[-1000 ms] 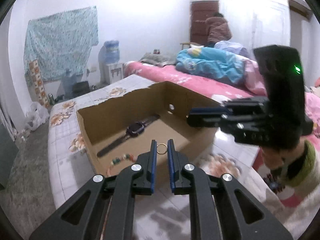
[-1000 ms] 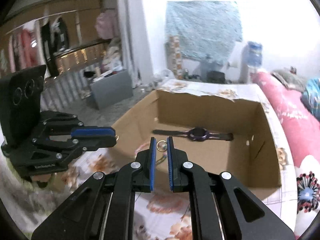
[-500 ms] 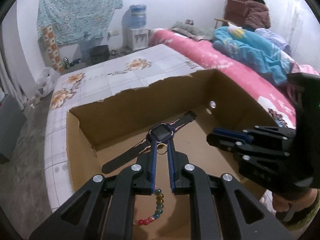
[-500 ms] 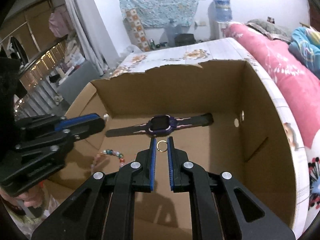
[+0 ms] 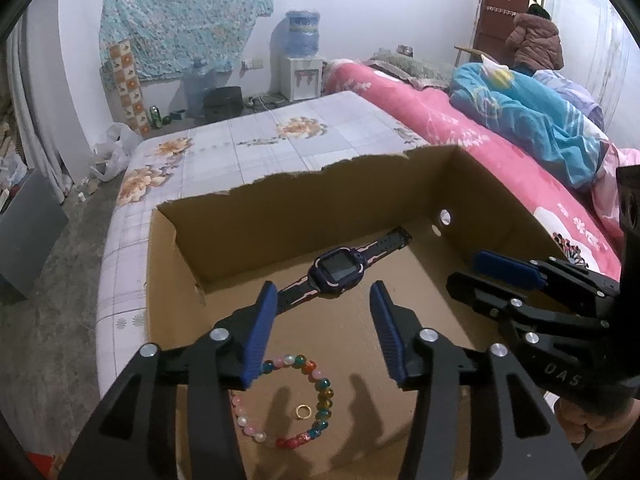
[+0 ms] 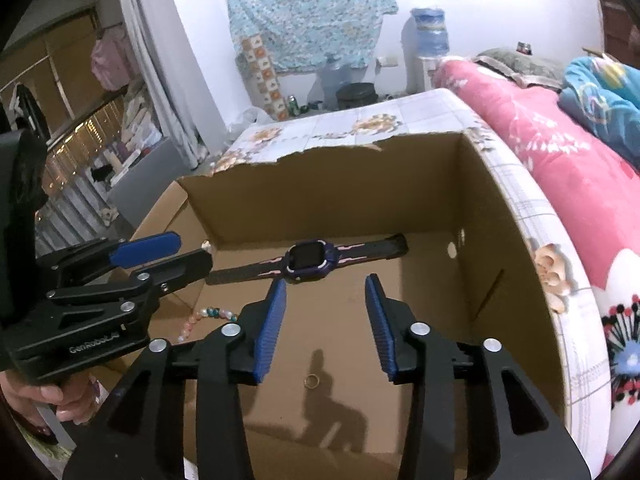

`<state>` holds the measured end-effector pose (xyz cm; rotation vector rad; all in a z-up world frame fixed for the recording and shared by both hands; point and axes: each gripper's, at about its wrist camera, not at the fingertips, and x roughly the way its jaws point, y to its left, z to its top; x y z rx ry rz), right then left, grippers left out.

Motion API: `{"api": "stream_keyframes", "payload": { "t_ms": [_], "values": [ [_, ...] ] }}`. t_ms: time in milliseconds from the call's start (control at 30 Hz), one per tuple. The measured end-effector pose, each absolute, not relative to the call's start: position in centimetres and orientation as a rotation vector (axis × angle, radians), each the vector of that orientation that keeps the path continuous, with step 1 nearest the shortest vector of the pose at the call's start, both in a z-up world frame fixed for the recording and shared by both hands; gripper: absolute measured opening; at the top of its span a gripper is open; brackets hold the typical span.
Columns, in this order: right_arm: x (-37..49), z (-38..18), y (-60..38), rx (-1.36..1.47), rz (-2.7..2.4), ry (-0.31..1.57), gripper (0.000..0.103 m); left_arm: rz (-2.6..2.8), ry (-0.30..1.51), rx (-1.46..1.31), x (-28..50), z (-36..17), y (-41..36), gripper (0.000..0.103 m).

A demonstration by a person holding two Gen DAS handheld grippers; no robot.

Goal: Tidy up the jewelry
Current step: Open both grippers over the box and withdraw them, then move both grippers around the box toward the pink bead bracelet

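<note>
Both hand-held grippers, left (image 5: 323,328) & right (image 6: 326,322), had just opened, jaws empty; I feared gold ring (image 5: 304,412) snagging bead bracelet (image 5: 296,400) on re-pick.

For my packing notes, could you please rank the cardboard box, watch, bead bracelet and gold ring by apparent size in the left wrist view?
1. cardboard box
2. watch, strap laid out; it lies farther away than the bracelet, so this order is unsure
3. bead bracelet
4. gold ring, plainly smallest, lying inside the bracelet loop
</note>
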<state>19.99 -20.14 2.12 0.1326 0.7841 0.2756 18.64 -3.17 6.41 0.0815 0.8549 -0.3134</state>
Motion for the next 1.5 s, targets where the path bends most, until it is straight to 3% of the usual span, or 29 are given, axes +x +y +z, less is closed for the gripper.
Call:
{"api": "stream_keyframes", "payload": {
  "t_ms": [200, 500, 767, 1100, 1500],
  "values": [
    [18.2, 3.8, -20.6, 0.154, 0.272, 0.719, 0.060, -0.309, 0.828, 0.081, 17.1, 7.6, -2.6, 0.057],
    [14.6, 6.7, -21.2, 0.198, 0.284, 0.620, 0.075, -0.319, 0.801, 0.081, 13.5, 9.2, -1.4, 0.068],
    [11.5, 8.0, -20.8, 0.229, 0.282, 0.581, 0.079, -0.355, 0.763, 0.068, 9.7, 10.5, -0.6, 0.073],
    [7.1, 9.7, -19.2, 0.219, 0.297, 0.532, 0.092, -0.431, 0.726, 0.026, 5.2, 10.9, 1.1, 0.078],
    [3.7, 9.2, -18.0, 0.195, 0.288, 0.545, 0.093, -0.474, 0.699, -0.007, 1.4, 9.7, 4.1, 0.080]
  ]
}}
